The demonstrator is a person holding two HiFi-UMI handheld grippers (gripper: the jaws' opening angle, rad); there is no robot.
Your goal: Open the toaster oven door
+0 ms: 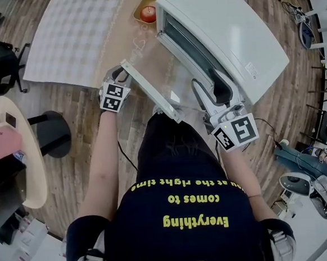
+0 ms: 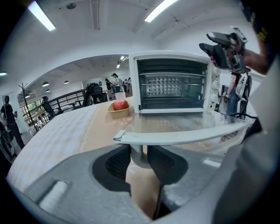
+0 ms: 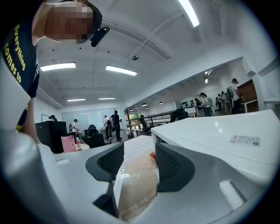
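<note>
There is one toaster oven (image 1: 229,37), with one door (image 2: 175,122) and one door handle (image 1: 149,89). One bowl (image 2: 114,114) holds one apple (image 2: 120,105). There is one checked cloth (image 1: 77,38). Two grippers show, the left gripper (image 2: 139,153) and the right gripper (image 3: 139,164), with two marker cubes (image 1: 114,97) between them. One round side table (image 1: 30,160) bears one pink box (image 1: 4,142).
</note>
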